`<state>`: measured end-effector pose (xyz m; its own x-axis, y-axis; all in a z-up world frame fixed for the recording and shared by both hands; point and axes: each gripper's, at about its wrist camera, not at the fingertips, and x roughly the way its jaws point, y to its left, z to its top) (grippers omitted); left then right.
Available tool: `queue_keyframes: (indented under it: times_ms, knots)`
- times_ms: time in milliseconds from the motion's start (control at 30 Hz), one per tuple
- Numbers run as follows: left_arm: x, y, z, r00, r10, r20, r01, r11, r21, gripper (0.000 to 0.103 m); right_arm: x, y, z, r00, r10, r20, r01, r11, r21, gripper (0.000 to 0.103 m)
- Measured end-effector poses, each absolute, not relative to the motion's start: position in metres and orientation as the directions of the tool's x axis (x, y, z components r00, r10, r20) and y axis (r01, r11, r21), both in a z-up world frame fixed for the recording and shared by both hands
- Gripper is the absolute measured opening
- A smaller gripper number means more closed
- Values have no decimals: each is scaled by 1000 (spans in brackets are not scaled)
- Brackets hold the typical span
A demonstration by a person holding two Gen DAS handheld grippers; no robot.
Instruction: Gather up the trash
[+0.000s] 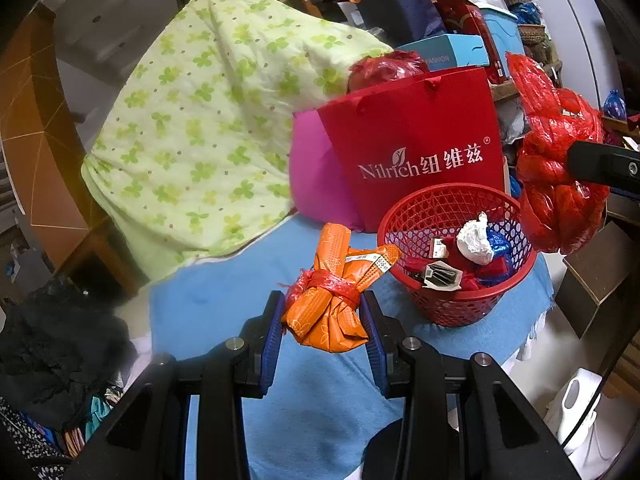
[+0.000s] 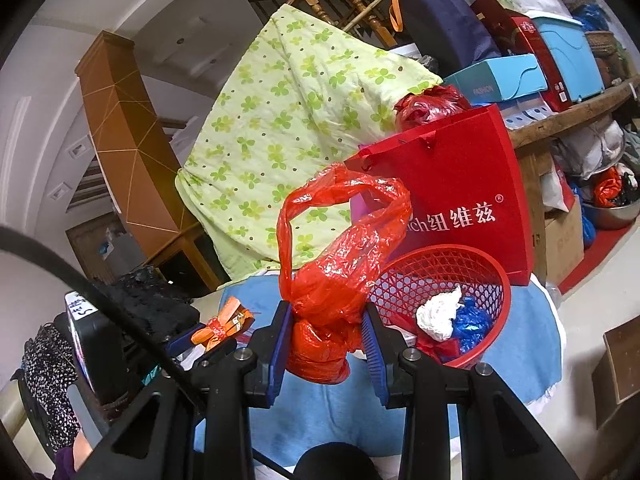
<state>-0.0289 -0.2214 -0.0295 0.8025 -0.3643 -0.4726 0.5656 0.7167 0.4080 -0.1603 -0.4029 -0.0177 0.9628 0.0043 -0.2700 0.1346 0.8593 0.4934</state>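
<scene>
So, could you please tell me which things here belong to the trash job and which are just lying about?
For the job:
orange packet, held by left gripper
red plastic bag, held by right gripper
red basket

Lying about:
green quilt
red paper bag
blue box

one basket (image 1: pixel 448 304), two grippers, two bundles

even indoor light, sharp, fisheye-warped edges

Ahead of me a clover-print quilt (image 1: pixel 208 120) drapes over a wooden stair railing (image 2: pixel 352 4). A brown panelled column (image 2: pixel 120 132) rises left against white walls. Cluttered wooden shelf (image 2: pixel 568 116) right; pale floor (image 2: pixel 576 312) below.
</scene>
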Motion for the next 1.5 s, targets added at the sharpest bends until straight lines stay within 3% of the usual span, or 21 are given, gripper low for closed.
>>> queue_keyframes:
  times_ms: [1500]
  knots:
    - [-35, -266, -64, 760, -360, -541, 620, 653, 436, 40, -163, -438, -51, 944, -24, -328, 217, 797, 564, 37]
